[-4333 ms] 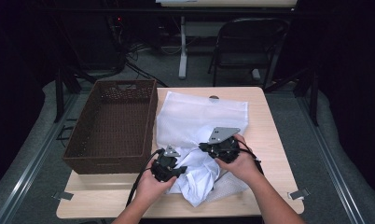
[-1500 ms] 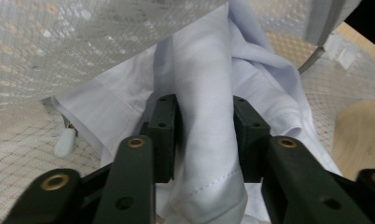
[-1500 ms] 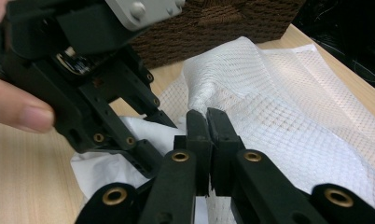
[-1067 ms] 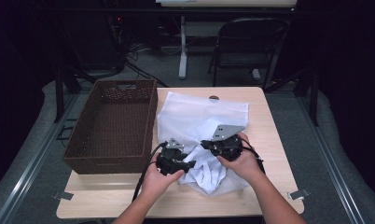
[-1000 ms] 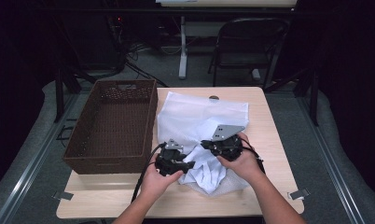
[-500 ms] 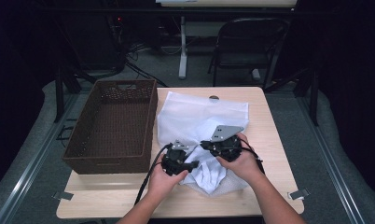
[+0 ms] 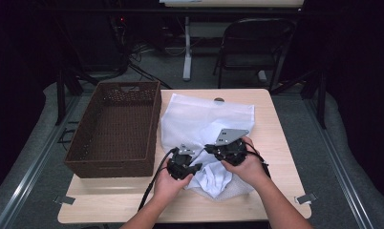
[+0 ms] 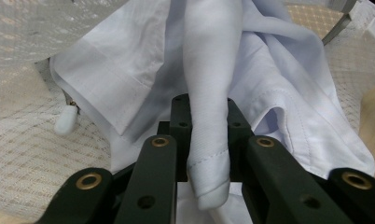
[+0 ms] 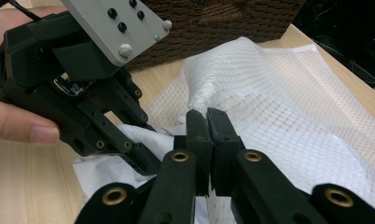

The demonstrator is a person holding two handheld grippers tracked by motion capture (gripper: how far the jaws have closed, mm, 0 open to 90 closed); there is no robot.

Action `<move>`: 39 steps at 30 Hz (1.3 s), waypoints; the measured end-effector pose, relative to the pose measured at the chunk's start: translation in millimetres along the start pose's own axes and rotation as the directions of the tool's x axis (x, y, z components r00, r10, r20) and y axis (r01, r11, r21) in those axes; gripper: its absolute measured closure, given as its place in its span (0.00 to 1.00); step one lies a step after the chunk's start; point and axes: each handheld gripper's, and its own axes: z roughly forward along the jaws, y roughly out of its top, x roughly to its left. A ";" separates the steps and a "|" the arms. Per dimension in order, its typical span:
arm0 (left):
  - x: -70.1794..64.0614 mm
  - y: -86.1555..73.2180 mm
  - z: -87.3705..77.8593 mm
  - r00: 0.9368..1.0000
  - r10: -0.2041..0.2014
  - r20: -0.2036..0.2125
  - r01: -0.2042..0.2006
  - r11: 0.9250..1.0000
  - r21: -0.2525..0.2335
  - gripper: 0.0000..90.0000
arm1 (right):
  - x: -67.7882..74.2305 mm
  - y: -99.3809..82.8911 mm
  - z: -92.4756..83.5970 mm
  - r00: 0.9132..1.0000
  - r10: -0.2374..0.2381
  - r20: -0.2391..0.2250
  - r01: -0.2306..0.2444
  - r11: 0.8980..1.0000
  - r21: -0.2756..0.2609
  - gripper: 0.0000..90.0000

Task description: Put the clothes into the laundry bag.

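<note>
At the left of the worktop (image 7: 271,124) stands a brown woven basket (image 7: 114,128), and just right of it a white mesh laundry bag (image 7: 207,114) lies flat, reaching from the far edge towards the near middle. At the bag's near end, bunched between the two hands, sits a white shirt (image 7: 213,177), partly inside the mesh mouth and partly spilling out towards the near edge. The left claw (image 8: 205,140) has just been closing, and in the left gripper view a rolled, stitched fold of the shirt (image 8: 208,116) runs between its jaws and appears clamped there. The right claw (image 9: 207,122) is pinched tight on the edge of the mesh (image 9: 288,126), its jaws nearly meeting on that thin net. Both things are light and wholly limp: the shirt will sag, stretch and slide wherever it is not held, so a hem, cuff or doubled fold gives a surer purchase than a single layer. The mesh looks slippery and open-weave, liable to snag on a jaw corner or slip out if pulled sideways; its seamed rim near the small white zip pull (image 8: 65,122) is likely the firmest place to hold. Neither is fragile, though a hard tug could tear the net.
</note>
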 end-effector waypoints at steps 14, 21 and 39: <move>-3.5 4.4 -1.9 0.999 -0.016 -0.034 0.015 1.000 -0.024 0.93 | 2.5 0.7 -1.4 1.000 -0.002 -0.007 0.002 1.000 0.000 0.99; -3.4 14.8 -1.9 0.999 -0.035 -0.042 0.032 0.998 -0.056 0.93 | 3.0 1.0 -2.6 1.000 -0.002 -0.011 0.002 1.000 -0.003 0.99; 3.5 32.4 1.5 0.995 -0.083 -0.058 0.077 0.992 -0.099 0.94 | 2.2 1.5 -4.8 1.000 0.002 -0.011 -0.002 1.000 -0.012 0.99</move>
